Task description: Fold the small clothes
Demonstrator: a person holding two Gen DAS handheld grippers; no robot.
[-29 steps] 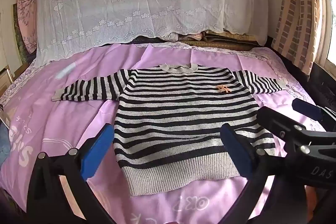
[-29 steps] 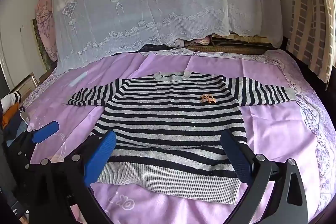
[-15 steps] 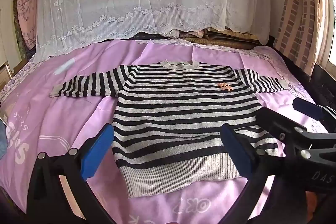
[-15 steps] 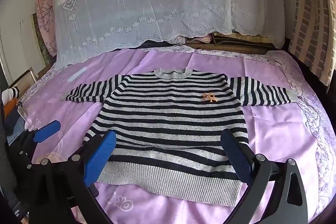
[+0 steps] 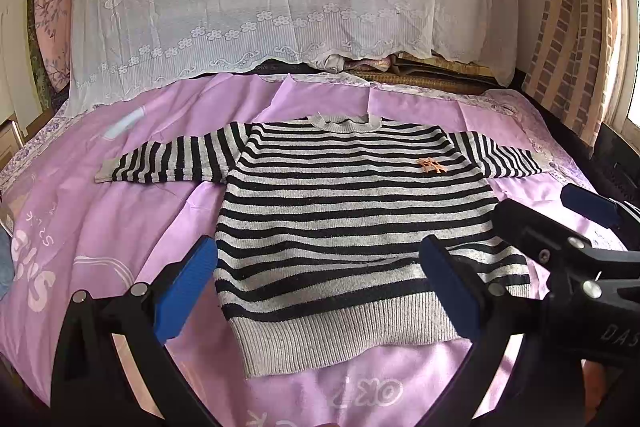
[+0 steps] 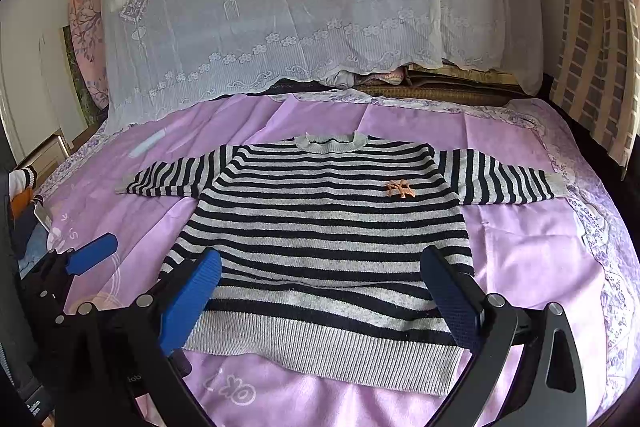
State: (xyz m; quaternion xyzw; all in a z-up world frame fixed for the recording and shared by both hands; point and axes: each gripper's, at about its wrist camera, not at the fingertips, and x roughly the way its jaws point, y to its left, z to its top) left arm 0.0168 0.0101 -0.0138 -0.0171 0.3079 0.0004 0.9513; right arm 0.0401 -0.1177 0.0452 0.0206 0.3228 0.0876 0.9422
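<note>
Striped sweater (image 5: 352, 227) laid flat, front up, on the pink bedsheet (image 5: 120, 227) of the bed, both sleeves spread sideways and the ribbed hem (image 5: 344, 335) nearest you. Expect a light, soft knit that drapes and stretches rather than holding an edge; it should not slip much on the sheet, but a loose pinch may drag only the top layer. Take hold, by judgement, at a sleeve cuff (image 6: 558, 183) or a shoulder seam, pinching both layers. Your left gripper (image 5: 320, 283) hovers low over the hem, level, its blue fingers (image 5: 186, 291) wide apart and empty. Your right gripper (image 6: 324, 295) is alongside, aimed likewise at the lower body, fingers (image 6: 192, 299) also spread, nothing between them. Neither touches the cloth.
</note>
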